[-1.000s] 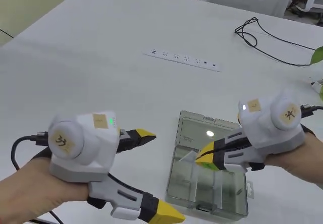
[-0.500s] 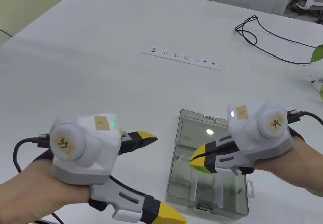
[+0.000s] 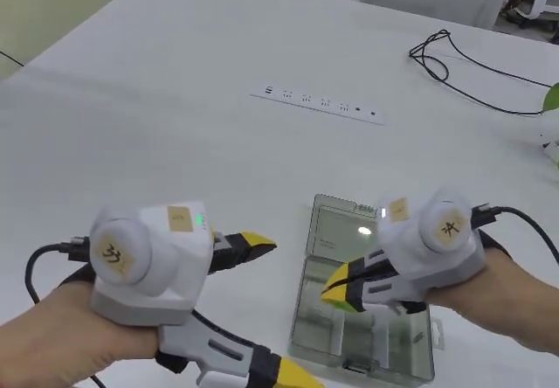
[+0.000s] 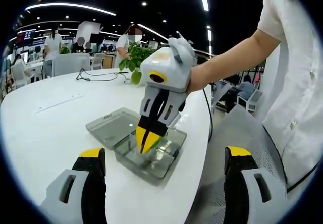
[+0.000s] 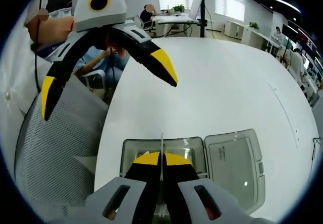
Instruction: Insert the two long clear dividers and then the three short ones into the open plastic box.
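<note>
The right gripper point(image 3: 336, 288), clenched on a clear divider point(image 5: 162, 144) over the box point(image 3: 306, 308) by the near edge of the table point(image 3: 175, 100), may jam it if tilted; the left gripper point(image 3: 281, 312) is released.

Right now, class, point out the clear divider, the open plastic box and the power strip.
clear divider point(image 5: 162, 142): right gripper view, its thin upper edge above the shut jaws.
plastic box point(image 3: 336, 231): head view, bare inside of its open lid.
power strip point(image 3: 320, 104): head view, middle of its top face.
</note>
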Tool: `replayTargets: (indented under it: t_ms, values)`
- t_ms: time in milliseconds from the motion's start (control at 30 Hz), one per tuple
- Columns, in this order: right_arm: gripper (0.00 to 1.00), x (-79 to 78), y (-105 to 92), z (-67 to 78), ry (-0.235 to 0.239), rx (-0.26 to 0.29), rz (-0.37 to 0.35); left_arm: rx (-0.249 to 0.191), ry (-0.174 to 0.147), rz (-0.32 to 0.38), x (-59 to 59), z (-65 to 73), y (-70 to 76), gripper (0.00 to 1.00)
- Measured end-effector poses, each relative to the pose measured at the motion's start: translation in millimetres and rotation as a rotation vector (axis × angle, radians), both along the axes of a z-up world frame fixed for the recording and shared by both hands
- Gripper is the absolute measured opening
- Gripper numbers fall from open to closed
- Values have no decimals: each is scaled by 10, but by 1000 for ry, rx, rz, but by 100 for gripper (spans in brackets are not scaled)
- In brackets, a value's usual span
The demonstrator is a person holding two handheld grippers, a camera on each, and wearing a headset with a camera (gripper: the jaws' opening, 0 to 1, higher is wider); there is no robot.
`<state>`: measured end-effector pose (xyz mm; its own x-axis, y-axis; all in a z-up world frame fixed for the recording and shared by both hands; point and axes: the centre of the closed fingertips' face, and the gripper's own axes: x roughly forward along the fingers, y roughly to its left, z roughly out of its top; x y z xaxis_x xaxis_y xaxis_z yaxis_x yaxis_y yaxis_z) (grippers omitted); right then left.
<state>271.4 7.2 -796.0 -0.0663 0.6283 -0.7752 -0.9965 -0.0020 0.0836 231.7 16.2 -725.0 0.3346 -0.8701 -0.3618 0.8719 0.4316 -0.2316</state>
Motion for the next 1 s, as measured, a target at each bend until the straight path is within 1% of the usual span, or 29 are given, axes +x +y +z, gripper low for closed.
replayTargets:
  t_ms: [200,400,567,733,900,1000]
  values:
    - [2,-2,8,-70,4,-32,5,3,3,-2,3,-16,0,100]
    - [2,-23,13,-148,-31,-85,44,5,4,-3,3,-30,8,100]
    - [2,-21,8,-182,-33,-104,49,6,5,-3,-1,-36,14,100]
    - [2,-24,3,-184,-34,-113,50,11,5,-2,3,-56,21,100]
    - [2,-31,12,-246,-53,-144,64,41,4,-13,-7,-120,30,100]
    - [2,-25,3,-244,-56,-143,65,54,4,-18,-17,-153,40,100]
